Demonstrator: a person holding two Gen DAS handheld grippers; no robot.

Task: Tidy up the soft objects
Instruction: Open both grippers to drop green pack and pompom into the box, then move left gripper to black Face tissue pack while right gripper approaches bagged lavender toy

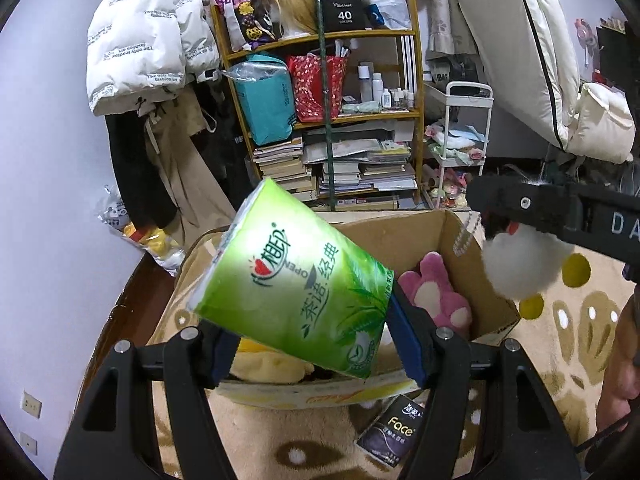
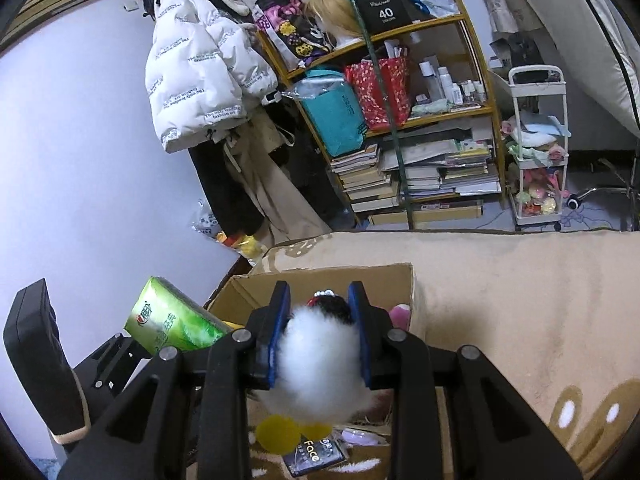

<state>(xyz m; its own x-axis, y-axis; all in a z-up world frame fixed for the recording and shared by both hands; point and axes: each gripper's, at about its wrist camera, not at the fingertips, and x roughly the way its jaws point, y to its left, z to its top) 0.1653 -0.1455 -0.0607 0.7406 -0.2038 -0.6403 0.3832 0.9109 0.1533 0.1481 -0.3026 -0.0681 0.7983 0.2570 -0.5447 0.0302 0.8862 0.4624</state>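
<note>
Left gripper (image 1: 308, 344) is clamped on a green tissue pack (image 1: 296, 292), blue pads pressing both sides of its lower end; the pack is tilted, top leaning left, held in the air above the near-left part of an open cardboard box (image 1: 460, 236).

Right gripper (image 2: 320, 332) is clamped on a fluffy white plush (image 2: 316, 364) with a black head and yellow feet (image 2: 278, 434); the pads squeeze its upper body, feet hanging down toward the near side. It is held above the box's near edge. From the left wrist view the same plush hangs at the right of the box, a bead chain (image 1: 466, 236) dangling beside it.

Inside the box: a pink plush (image 1: 434, 296) toward the right wall, a yellow plush (image 1: 272, 364) at the near-left.

The box sits on a beige patterned blanket (image 2: 520, 300). A dark "Face" tissue packet (image 1: 390, 436) lies on the blanket just near of the box.

Far side: a cluttered wooden shelf (image 1: 418, 112) and a white puffer jacket (image 1: 140, 48) hanging at its left.
</note>
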